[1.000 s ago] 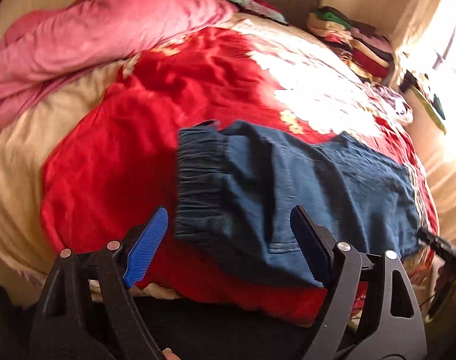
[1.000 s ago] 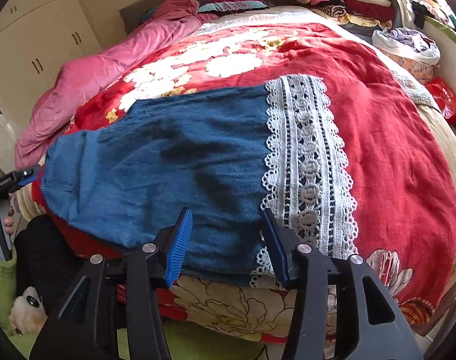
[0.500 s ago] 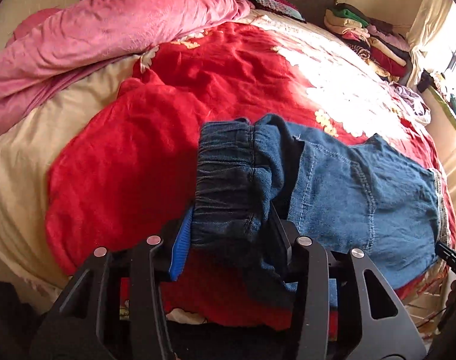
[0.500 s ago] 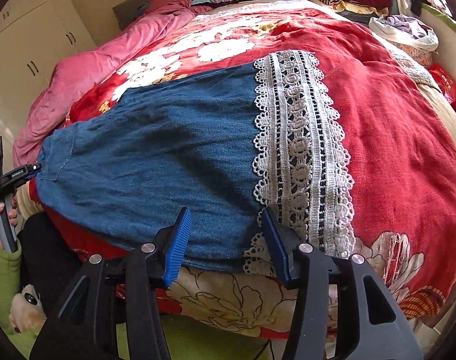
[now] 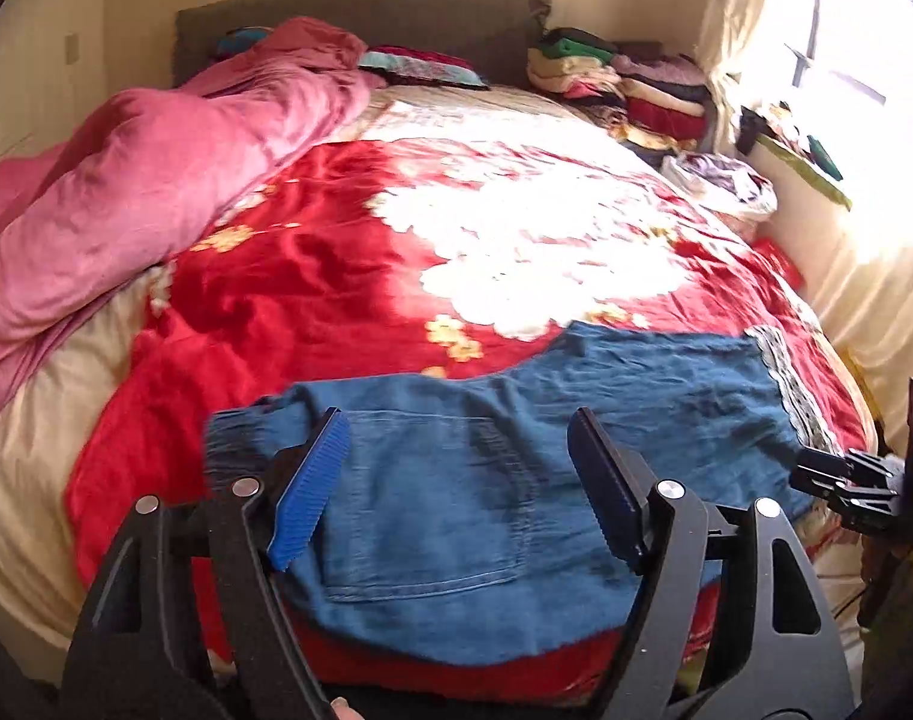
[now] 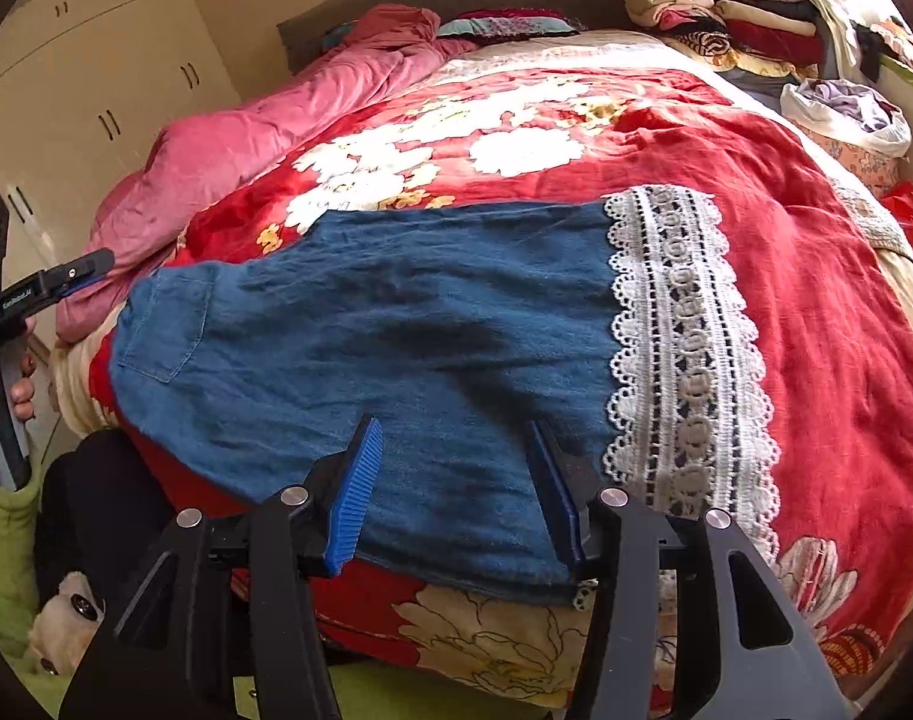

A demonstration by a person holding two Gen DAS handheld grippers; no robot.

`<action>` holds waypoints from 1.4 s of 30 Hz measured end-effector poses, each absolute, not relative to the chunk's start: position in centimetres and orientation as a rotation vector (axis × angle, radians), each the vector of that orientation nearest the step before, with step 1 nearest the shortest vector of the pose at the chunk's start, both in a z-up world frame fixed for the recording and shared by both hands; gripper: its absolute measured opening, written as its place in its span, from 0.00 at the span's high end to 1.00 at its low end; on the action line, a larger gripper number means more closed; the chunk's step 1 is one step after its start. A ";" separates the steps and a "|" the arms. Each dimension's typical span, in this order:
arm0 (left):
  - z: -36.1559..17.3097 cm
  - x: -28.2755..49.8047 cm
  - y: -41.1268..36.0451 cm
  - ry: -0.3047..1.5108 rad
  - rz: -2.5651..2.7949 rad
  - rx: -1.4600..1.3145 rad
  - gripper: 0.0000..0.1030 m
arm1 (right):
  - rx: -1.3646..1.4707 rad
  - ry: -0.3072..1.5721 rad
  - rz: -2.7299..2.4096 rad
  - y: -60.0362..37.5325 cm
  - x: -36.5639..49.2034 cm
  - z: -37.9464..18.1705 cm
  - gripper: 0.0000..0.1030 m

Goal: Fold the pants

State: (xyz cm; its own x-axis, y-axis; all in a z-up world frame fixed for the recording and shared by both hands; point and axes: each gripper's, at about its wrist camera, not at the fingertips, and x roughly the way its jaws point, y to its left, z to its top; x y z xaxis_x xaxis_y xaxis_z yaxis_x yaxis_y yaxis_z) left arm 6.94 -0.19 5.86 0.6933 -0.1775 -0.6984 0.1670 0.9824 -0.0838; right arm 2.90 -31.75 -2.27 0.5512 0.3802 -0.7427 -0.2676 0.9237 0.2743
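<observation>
Sunlit from a window, the bed [image 5: 348,276] carries a red floral blanket, with a pink duvet [image 5: 132,192] bunched along one side of the pants [image 5: 456,480] and stacked clothes [image 6: 726,18] beyond them by the headboard. The pants lie flat across the near edge, lace hem [image 6: 678,348] at one end, back pocket [image 5: 432,498] at the other. The left tool [image 5: 456,492] hangs over the pocket, fingers apart and gripping nothing. The right tool [image 6: 456,492] hangs beside the hem, likewise spread and empty.
</observation>
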 end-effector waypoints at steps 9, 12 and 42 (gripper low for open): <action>-4.7 9.5 -6.7 1.022 -0.314 0.124 0.32 | 0.147 0.971 0.386 -32.0 3.3 -4.3 0.53; -3.3 9.8 -5.6 1.022 -0.341 0.062 0.32 | 0.176 0.861 0.373 -33.8 3.3 -1.5 0.53; -3.8 23.1 -7.7 1.081 -0.338 -0.051 0.41 | 0.305 0.922 0.380 -41.7 17.8 -4.8 0.77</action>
